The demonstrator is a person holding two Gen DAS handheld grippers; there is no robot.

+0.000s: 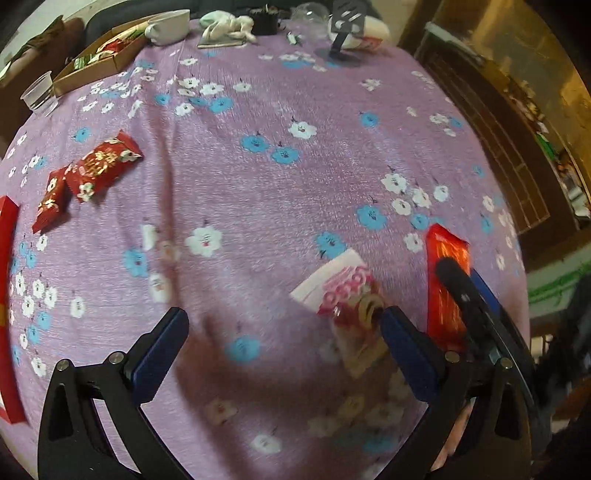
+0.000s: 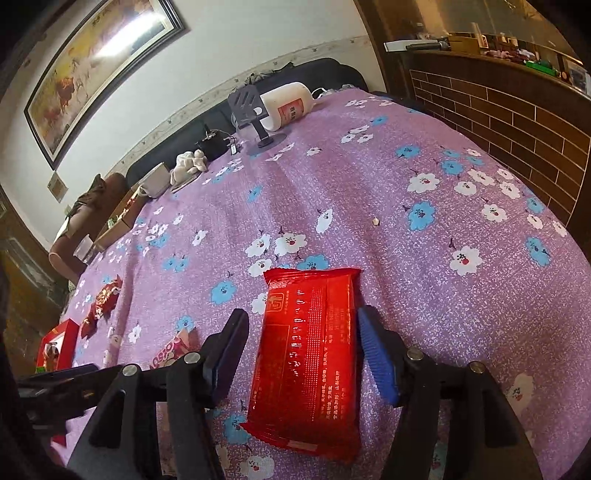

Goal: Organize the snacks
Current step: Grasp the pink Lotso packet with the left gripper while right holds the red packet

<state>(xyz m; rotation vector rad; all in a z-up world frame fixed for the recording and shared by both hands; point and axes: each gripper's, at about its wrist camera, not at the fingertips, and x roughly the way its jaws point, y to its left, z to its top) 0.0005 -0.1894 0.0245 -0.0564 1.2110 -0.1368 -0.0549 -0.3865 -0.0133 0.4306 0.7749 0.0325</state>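
A large red snack packet (image 2: 308, 354) lies flat on the purple flowered tablecloth (image 2: 369, 184), between the fingers of my open right gripper (image 2: 301, 347), which straddle it without clearly touching. It also shows in the left wrist view (image 1: 443, 280). My left gripper (image 1: 284, 332) is open and empty above the cloth; a pink-and-white snack packet (image 1: 343, 295) lies just by its right finger. Two small red packets (image 1: 103, 162) (image 1: 50, 201) lie at the left. A red box (image 1: 7, 295) sits at the left edge.
A cardboard box (image 1: 107, 51) with snacks, a white bowl (image 1: 168, 26), a plastic cup (image 1: 38, 92), a white cloth (image 1: 225, 26), a phone stand (image 1: 343, 33) and a white jug (image 2: 286, 105) stand along the far edge. A brick-faced counter (image 2: 498, 118) is on the right.
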